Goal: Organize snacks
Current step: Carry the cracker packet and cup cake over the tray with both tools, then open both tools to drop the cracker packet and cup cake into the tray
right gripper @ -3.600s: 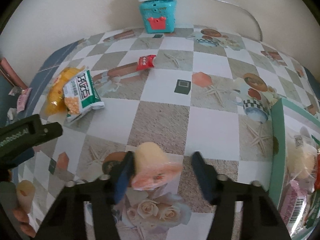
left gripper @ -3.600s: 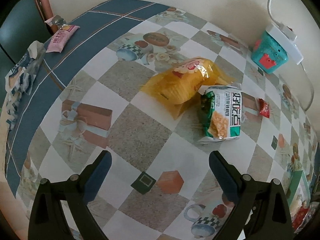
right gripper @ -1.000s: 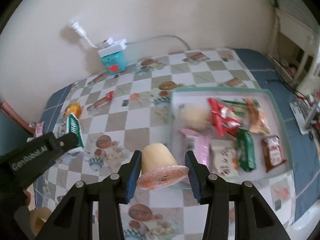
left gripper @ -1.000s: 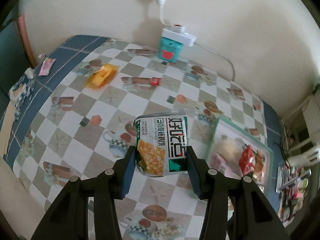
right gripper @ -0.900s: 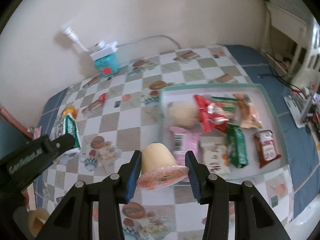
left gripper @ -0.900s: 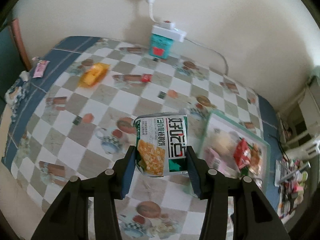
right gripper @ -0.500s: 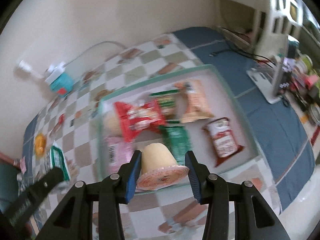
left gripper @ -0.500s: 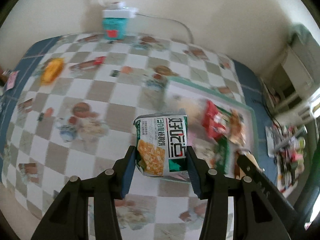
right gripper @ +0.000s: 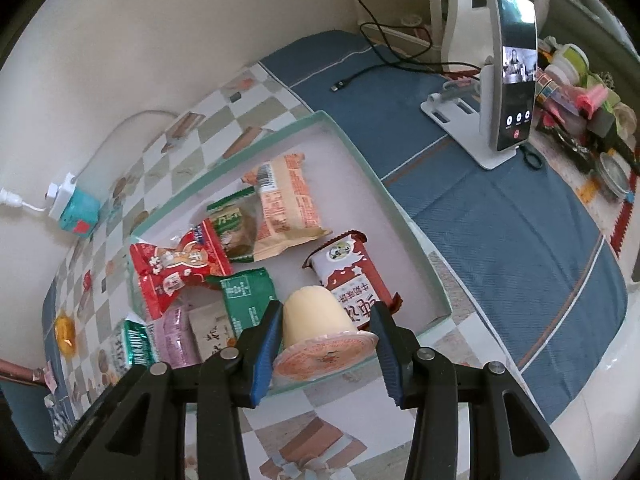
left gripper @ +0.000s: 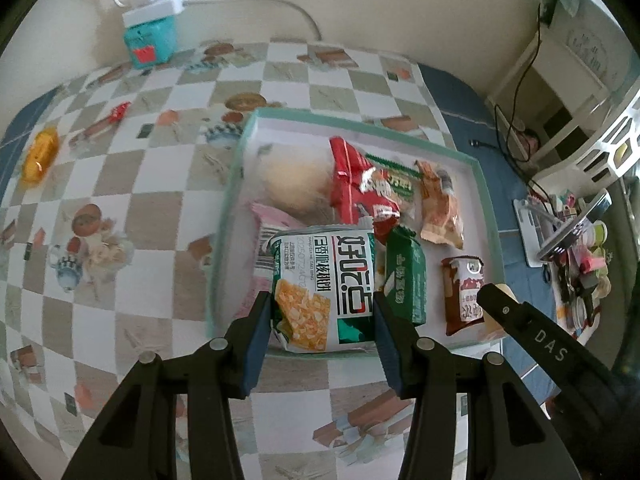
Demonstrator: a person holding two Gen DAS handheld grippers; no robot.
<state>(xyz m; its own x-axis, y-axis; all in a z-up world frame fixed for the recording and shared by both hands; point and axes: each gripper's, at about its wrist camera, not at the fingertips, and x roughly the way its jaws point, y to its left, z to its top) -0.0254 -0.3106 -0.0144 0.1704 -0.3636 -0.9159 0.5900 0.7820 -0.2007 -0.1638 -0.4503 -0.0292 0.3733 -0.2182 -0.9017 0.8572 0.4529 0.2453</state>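
Note:
My left gripper [left gripper: 322, 312] is shut on a green-and-white snack bag [left gripper: 325, 288], held above the near edge of a shallow mint-rimmed tray [left gripper: 486, 184]. My right gripper [right gripper: 325, 328] is shut on a pale yellow jelly cup [right gripper: 316, 320] with a pink lid, above the tray's [right gripper: 416, 240] near right corner. In the tray lie several packets: a red bag [right gripper: 180, 268], a green bar [right gripper: 248, 300], an orange packet [right gripper: 288, 204] and a brown-and-white packet [right gripper: 352, 276]. In the left wrist view the right gripper's arm [left gripper: 532, 340] shows at the right.
A yellow snack bag [left gripper: 38, 156] and a small red packet [left gripper: 118, 112] lie on the checked tablecloth far left. A teal box with a white power adapter [left gripper: 150, 36] stands by the wall. A phone on a white stand [right gripper: 508, 80] and clutter [right gripper: 580, 112] sit right of the tray.
Both grippers have travelled right across the table with their snacks and rolled, and now hang lower over the tray. Their grips look the same.

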